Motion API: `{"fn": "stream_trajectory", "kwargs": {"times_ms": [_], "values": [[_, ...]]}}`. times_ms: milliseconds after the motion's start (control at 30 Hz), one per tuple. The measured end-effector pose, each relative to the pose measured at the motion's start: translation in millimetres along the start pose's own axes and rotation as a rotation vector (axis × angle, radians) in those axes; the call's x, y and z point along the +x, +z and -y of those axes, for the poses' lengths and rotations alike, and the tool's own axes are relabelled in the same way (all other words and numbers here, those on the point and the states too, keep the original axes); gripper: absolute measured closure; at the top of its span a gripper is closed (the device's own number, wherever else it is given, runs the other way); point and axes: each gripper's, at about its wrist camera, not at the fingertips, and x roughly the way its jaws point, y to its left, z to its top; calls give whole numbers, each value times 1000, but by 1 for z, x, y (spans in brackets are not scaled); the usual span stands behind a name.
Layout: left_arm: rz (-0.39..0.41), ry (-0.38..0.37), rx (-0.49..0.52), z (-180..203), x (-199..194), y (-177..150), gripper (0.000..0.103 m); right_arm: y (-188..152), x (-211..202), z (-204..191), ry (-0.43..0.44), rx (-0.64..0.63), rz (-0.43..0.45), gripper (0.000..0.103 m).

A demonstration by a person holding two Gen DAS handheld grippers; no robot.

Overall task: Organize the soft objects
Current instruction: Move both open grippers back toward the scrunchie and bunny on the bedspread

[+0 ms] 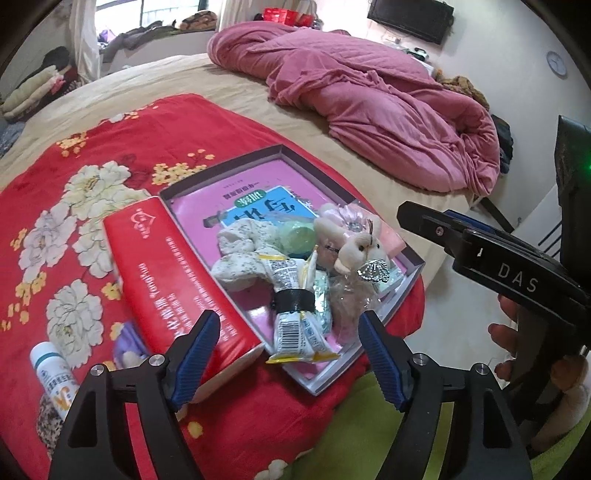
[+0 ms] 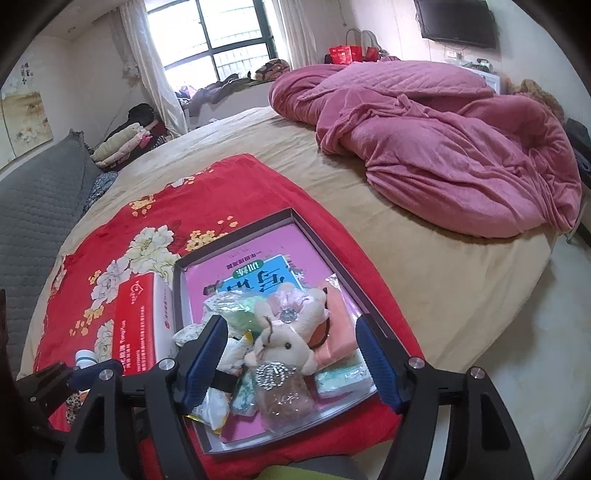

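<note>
Both claws are hanging wide open and empty above a shallow box (image 1: 408,275) on a red floral blanket (image 1: 92,192): left claw (image 1: 290,354), right claw (image 2: 291,360). Inside the box are lying a plush bunny (image 2: 291,341), a scrunchie (image 1: 243,258) and snack packets (image 1: 295,332). A red tissue pack (image 1: 173,273) is touching the box's left wall.

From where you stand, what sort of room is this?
Most likely a bedroom in a home: a wide bed carries a rumpled pink quilt, a television hangs on the wall, and folded clothes are heaped near the curtained window.
</note>
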Motion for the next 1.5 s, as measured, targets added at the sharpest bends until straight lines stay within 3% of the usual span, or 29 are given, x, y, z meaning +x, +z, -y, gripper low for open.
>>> {"fn": "stream_trajectory", "kwargs": {"times_ms": [633, 967, 1200, 1500], "values": [[87, 37, -47, -32, -66, -22, 24, 4, -55, -49, 38, -71, 103, 24], [157, 134, -152, -98, -127, -46, 24, 3, -75, -100, 112, -158, 138, 21], [181, 221, -235, -157, -161, -72, 24, -12, -72, -150, 171, -255, 108, 21], [137, 265, -333, -205, -160, -115, 24, -57, -45, -221, 181, -455, 12, 21]]}}
